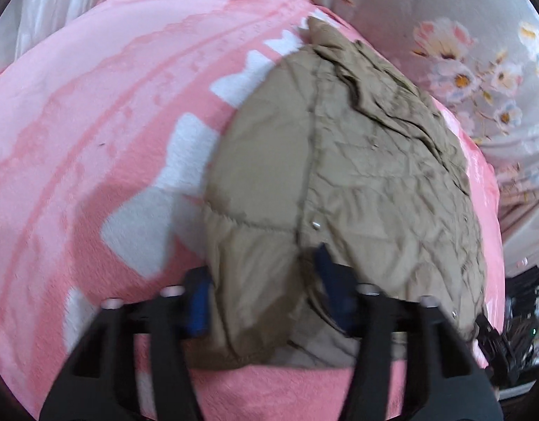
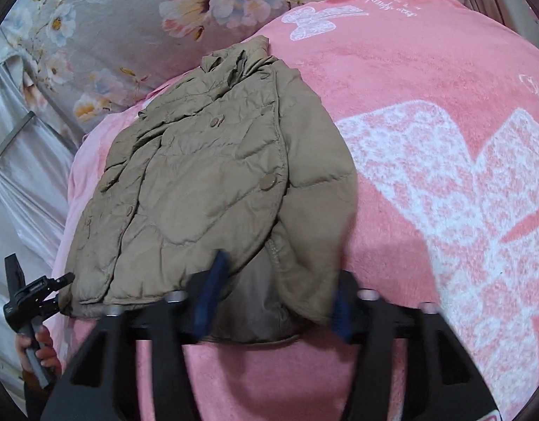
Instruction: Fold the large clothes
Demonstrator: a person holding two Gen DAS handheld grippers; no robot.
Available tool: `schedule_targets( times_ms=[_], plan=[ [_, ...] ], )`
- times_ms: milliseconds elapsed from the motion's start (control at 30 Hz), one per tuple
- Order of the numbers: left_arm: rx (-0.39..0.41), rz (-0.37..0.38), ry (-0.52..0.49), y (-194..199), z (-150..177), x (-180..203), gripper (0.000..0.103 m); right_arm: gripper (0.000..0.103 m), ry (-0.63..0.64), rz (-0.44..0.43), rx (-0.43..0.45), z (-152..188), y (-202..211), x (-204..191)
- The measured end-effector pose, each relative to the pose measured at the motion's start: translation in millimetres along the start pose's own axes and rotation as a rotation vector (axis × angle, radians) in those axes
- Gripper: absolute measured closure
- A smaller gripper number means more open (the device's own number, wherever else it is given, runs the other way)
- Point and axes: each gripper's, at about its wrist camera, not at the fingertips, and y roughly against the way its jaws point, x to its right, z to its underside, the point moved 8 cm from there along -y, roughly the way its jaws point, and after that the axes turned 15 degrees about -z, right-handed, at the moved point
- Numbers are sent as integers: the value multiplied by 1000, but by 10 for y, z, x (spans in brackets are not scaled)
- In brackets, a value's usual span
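1. The left tongs [image 1: 266, 298] stand wide apart, their blue-padded fingers [image 1: 199, 308] straddling the near hem of the tan quilted padded jacket [image 1: 339, 175]; one pad sits left of the puffy edge and the other presses into the fabric beside a metal snap, with nothing pinched between them
2. The right tongs [image 2: 274, 301] are likewise spread open, blue pads [image 2: 211, 287] on either side of the jacket's [image 2: 199, 175] near sleeve end and exposed lining; whether the pads touch the cloth is hard to tell through the blur
3. In the right wrist view the left tongs [image 2: 64, 280] show at the jacket's left hem corner, the person's hand [image 2: 38, 349] wrapped round the handle
4. The jacket lies flat on its back, front buttoned, collar at the far end, one sleeve folded along its right side in the right wrist view
5. It rests on a pink fleece blanket with white bow patterns [image 2: 427, 175] [image 1: 94, 140], spread over the bed
6. Beyond the collar lies a grey floral bedsheet with pink and white blossoms [image 2: 129, 17] [image 1: 462, 70], just beside the blanket's edge
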Motion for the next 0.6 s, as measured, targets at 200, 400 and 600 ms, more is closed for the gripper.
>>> schedule_targets(
  times_ms=[200,400,600],
  plan=[
    [78,48,-5,514,1,34,99,97,31,-108,97,-137,473,-246],
    [182,139,18,1366,-8,-53,100,98,207,-165,211,-242,1213,-790],
    [301,186,81,2186,-46,-280,100,98,265,-205,370,-412,1993,-1082]
  ],
)
